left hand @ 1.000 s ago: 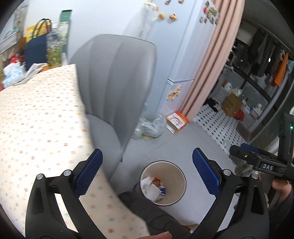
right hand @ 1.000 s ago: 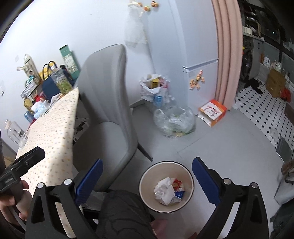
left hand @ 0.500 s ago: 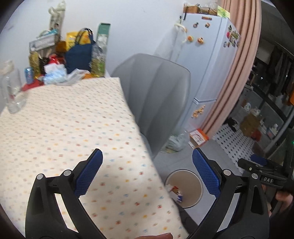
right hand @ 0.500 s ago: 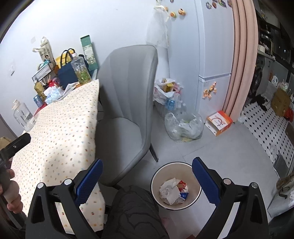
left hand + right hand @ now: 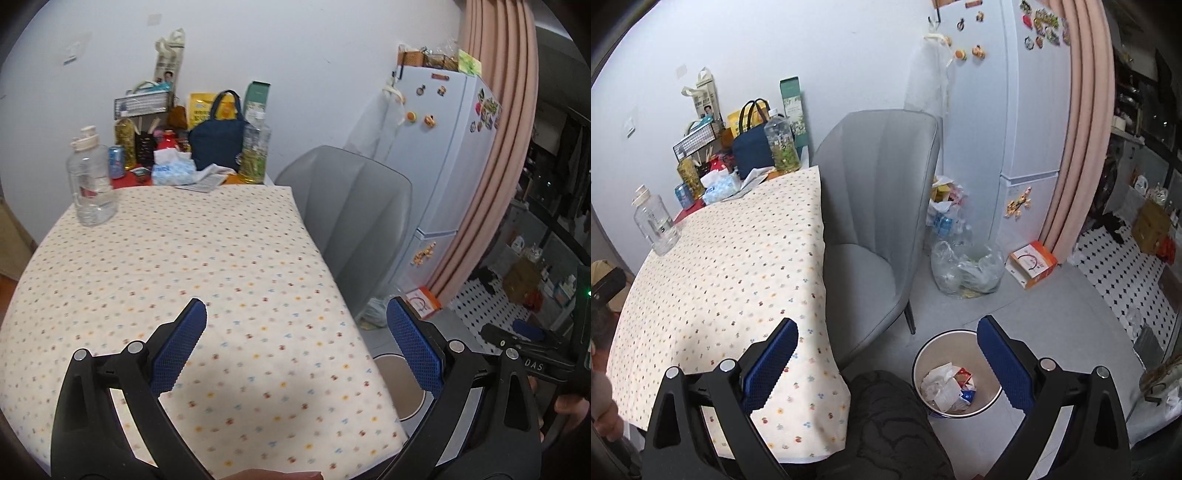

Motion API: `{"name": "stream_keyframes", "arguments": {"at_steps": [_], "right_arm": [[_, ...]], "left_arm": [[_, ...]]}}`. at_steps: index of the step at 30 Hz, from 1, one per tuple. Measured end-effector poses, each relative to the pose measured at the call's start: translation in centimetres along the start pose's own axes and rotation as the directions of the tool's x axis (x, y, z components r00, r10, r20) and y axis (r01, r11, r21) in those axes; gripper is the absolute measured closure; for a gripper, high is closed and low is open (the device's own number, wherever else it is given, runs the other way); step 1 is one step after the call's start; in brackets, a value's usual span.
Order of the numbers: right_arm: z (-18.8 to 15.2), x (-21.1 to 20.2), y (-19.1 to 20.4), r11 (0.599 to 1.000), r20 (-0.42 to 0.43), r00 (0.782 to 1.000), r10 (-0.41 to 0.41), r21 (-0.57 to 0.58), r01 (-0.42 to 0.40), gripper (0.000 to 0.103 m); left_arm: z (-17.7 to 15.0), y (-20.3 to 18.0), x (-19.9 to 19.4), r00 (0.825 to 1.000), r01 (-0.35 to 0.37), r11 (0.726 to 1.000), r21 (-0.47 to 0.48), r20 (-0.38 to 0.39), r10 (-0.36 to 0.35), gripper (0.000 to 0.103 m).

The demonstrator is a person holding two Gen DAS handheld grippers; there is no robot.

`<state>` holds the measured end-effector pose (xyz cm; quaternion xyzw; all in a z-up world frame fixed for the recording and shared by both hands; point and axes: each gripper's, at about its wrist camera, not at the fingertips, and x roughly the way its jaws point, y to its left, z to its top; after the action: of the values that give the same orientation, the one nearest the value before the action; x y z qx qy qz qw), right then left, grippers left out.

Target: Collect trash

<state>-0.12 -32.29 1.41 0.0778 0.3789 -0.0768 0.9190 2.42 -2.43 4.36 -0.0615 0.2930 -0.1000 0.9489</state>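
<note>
A round white trash bin point(image 5: 923, 358) stands on the floor to the right of the table and holds crumpled paper and wrappers point(image 5: 947, 386). In the left wrist view only its rim point(image 5: 384, 363) shows past the table edge. My left gripper point(image 5: 295, 350) is open and empty above the near part of the dotted tablecloth point(image 5: 166, 266). My right gripper point(image 5: 886, 365) is open and empty, above my knee, between the table corner and the bin. A clear plastic bottle point(image 5: 90, 184) stands on the far left of the table.
A grey chair point(image 5: 879, 206) stands at the table's right side. Bags, jars, a can and tissues crowd the table's far edge point(image 5: 192, 147). A clear plastic bag of rubbish point(image 5: 967, 267) and an orange box point(image 5: 1032, 264) lie on the floor by the fridge point(image 5: 443, 155).
My left gripper has swung up and left, from over the bin to over the table. My right gripper has pulled back and up. Both have stayed open.
</note>
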Motion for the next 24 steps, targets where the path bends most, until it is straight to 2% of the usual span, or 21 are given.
{"name": "stream_keyframes", "arguments": {"at_steps": [3,6,8,14,24], "right_arm": [[-0.5,-1.1,0.3,0.998,0.036,0.999,-0.004,0.057,0.002,0.008],[-1.1,-2.0,1.1,0.998,0.061,0.998,0.0,0.063,-0.004,0.008],[-1.3,-2.1,1.6,0.999,0.06,0.998,0.009,0.053,-0.012,0.008],[-1.9,-2.2,2.8,0.999,0.036,0.999,-0.03,0.011,0.03,0.008],[-1.7,-3.2,4.6,0.999,0.024,1.0,0.019,-0.027,-0.019,0.008]], "left_arm": [[-0.7,0.7,-1.3,1.0,-0.022,1.0,-0.005,0.01,0.022,0.006],[-1.5,1.3,-2.3,0.999,-0.035,0.999,-0.009,0.007,0.035,0.006],[-1.8,1.5,-2.7,0.999,-0.048,0.999,-0.011,0.011,0.048,0.006],[-2.2,2.6,-4.0,0.995,-0.087,0.995,-0.046,0.036,0.089,0.006],[-2.3,3.4,-4.4,0.994,-0.104,0.993,-0.055,0.034,0.106,0.006]]}}
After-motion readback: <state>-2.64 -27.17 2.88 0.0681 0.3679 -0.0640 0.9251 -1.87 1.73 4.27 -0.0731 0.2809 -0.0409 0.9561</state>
